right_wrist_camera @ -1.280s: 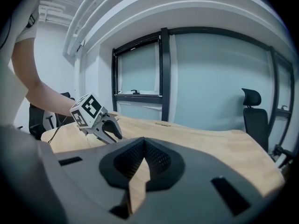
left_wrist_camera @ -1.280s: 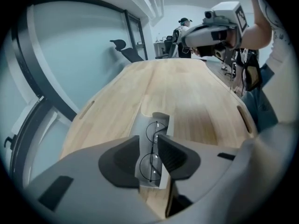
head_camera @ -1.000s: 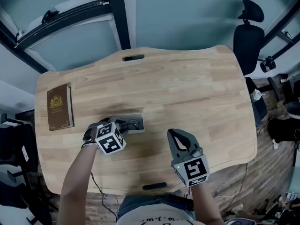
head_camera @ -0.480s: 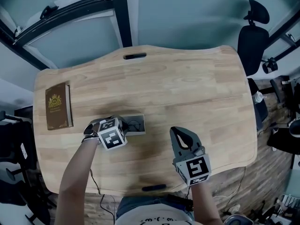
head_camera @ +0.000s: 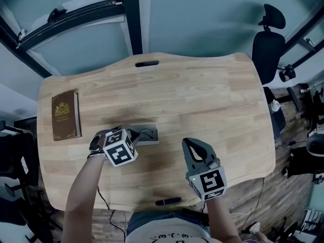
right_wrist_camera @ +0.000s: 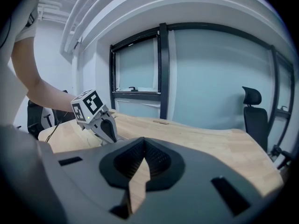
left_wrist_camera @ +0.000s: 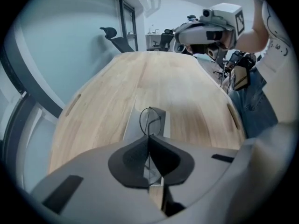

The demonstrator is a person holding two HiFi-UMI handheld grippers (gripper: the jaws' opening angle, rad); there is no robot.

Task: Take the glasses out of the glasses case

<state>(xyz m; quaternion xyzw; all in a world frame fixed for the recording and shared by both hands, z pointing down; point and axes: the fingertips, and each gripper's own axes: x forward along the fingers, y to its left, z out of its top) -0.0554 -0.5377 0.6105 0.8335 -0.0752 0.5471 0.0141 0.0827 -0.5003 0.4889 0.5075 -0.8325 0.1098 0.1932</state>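
glasses case (left_wrist_camera: pixel 131 125): grey, open, lying flat | glasses (left_wrist_camera: pixel 150 120): thin dark wire frame, lens upright over it

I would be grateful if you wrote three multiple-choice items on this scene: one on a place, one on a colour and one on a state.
1. In the head view, where does the book lie on the table?
A) near its left edge
B) at its middle
C) near its right edge

2. What colour is the office chair?
A) red
B) black
C) white

3. How do the left gripper jaws stand?
A) wide apart, empty
B) closed on the book
C) closed on the glasses

Answers:
1 A, the book sits by the left edge.
2 B, the office chair is black all over.
3 C, the jaws have just been closing and pinch the glasses.
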